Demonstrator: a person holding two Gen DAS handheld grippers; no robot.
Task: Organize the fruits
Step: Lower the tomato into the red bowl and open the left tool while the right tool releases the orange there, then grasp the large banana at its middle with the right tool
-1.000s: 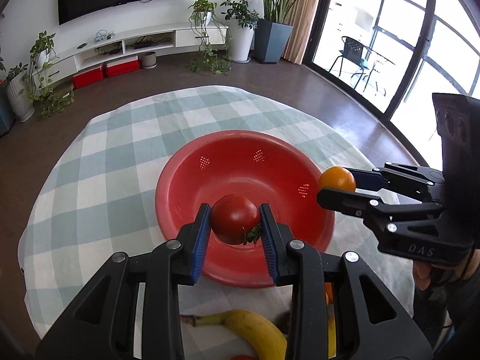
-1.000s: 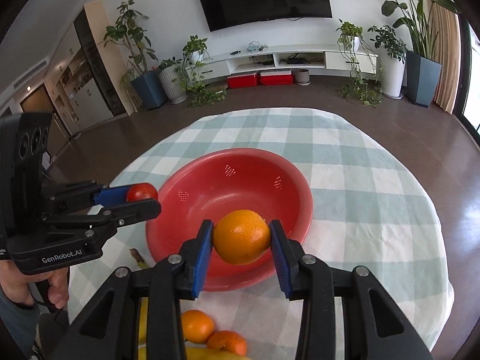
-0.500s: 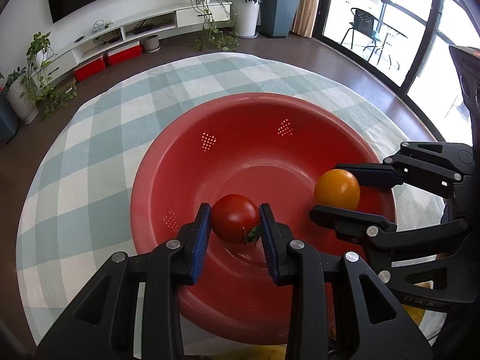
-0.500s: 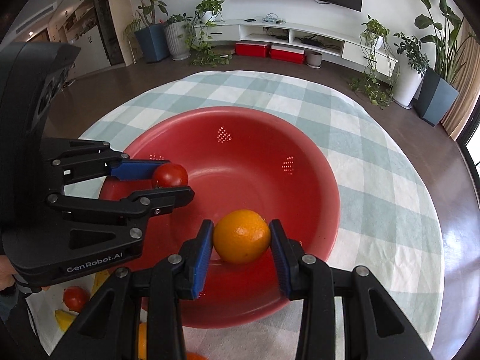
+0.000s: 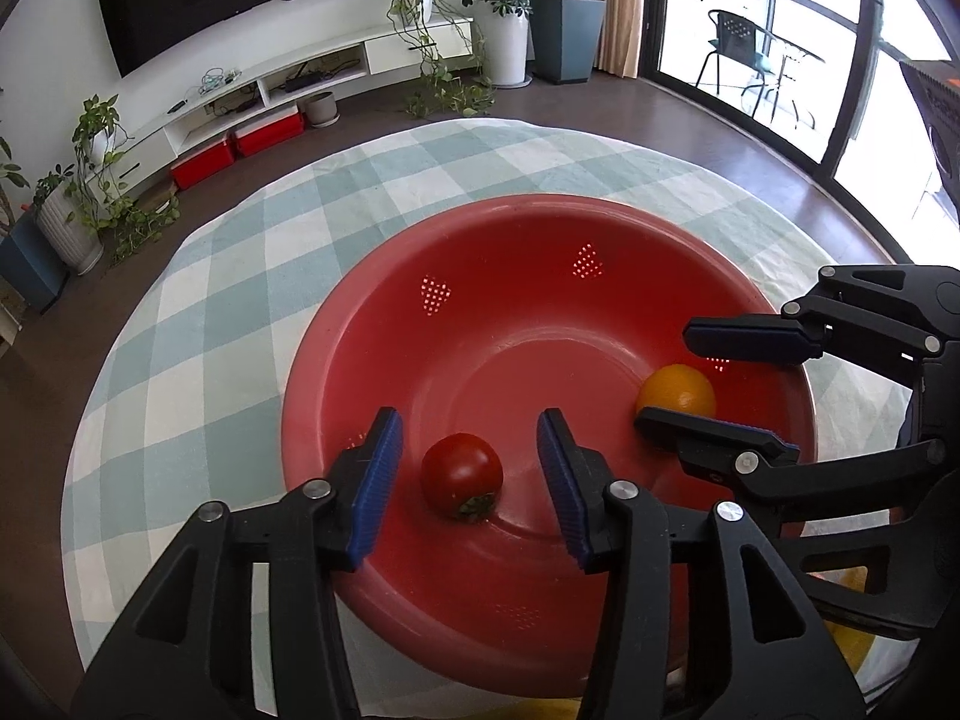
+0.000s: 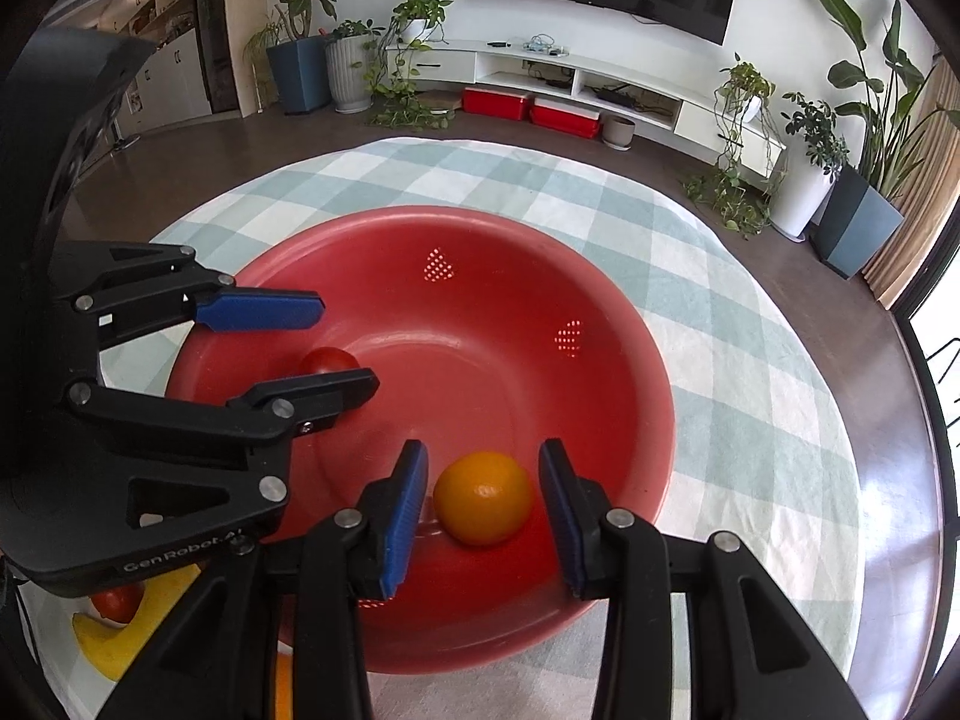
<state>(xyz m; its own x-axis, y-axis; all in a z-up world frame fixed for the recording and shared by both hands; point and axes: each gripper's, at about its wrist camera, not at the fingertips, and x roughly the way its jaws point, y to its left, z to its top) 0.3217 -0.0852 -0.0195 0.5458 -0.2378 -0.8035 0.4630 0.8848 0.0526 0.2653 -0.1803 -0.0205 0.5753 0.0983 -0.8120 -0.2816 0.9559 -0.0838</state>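
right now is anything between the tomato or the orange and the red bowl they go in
Nothing visible. The tomato and the orange both already lie in the red bowl. The left gripper is opening around the tomato, fingers clear of it; the right gripper straddles the orange with gaps on both sides.

Left gripper (image 5: 465, 465): angled steeply downward, jaws opening, blue pads standing clear on either side. Right gripper (image 6: 483, 495): angled steeply downward beside it, jaws parted, pads pressing on nothing. The two sit close together.
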